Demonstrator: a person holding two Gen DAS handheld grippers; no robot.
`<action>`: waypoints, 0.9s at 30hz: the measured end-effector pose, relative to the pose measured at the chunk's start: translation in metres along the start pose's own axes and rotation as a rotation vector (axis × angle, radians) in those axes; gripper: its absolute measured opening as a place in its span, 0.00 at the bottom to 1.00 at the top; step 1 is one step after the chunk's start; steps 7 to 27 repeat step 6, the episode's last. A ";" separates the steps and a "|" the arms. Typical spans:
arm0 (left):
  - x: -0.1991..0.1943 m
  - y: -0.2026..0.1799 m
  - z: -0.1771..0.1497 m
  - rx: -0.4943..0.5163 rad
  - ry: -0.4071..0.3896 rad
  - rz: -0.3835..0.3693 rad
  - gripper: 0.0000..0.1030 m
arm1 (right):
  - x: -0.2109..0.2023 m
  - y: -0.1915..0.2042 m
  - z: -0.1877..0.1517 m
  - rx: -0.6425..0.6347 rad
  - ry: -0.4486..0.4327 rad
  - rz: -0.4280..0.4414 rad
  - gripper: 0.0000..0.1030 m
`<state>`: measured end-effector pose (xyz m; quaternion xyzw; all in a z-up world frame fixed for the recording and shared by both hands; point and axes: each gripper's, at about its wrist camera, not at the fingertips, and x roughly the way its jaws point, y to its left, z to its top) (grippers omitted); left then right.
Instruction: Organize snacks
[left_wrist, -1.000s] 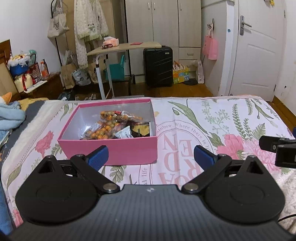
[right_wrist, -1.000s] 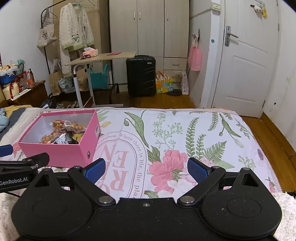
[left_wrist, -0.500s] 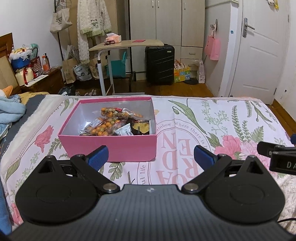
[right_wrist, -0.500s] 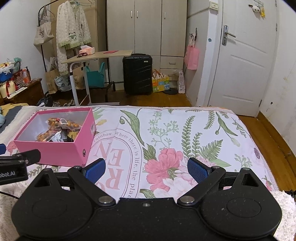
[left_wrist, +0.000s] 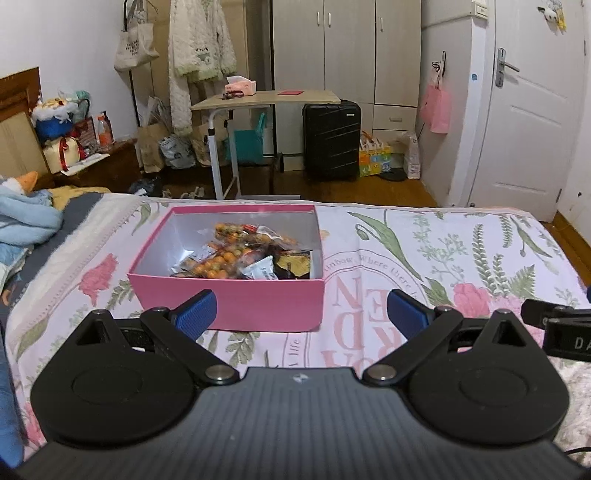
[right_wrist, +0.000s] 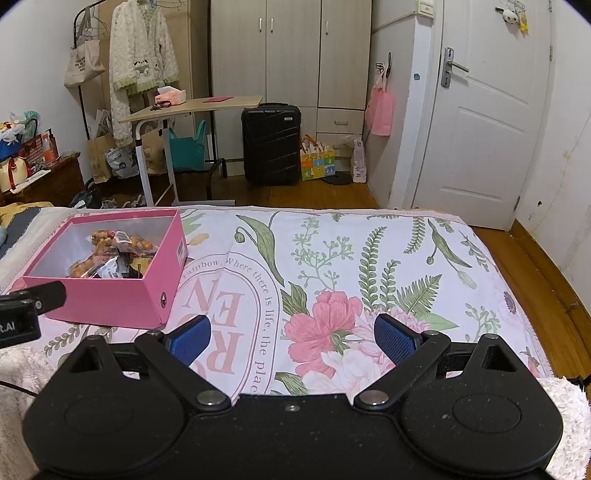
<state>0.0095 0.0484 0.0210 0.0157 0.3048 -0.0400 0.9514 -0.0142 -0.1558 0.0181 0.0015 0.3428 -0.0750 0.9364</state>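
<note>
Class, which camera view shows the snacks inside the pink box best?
The left wrist view: the box sits nearly centred, and the snacks show over its near wall. The right wrist view puts it far left, its near wall hiding more of them.

Both wrist views face the wardrobe (left_wrist: 347, 74), sharing the pink box (right_wrist: 107, 299)

Far across the floor: black suitcase (left_wrist: 331, 140) right of wheeled table (left_wrist: 266, 99); white door (right_wrist: 487, 122) far right.

Box (left_wrist: 258, 306) pink outside, grey inside. Snacks (left_wrist: 221, 264) orange. Sheet (right_wrist: 369, 266) white, pink flowers, green leaves. Pads (right_wrist: 393, 341) blue. Suitcase (right_wrist: 271, 144) black. Door (right_wrist: 487, 122) white.
</note>
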 end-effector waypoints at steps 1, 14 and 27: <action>-0.001 0.000 0.001 -0.001 0.001 -0.002 0.97 | 0.000 0.000 0.000 0.000 0.000 0.000 0.94; -0.003 0.001 0.002 -0.005 0.003 -0.017 0.97 | 0.000 0.000 0.000 -0.002 0.001 0.000 0.94; -0.003 0.001 0.002 -0.005 0.003 -0.017 0.97 | 0.000 0.000 0.000 -0.002 0.001 0.000 0.94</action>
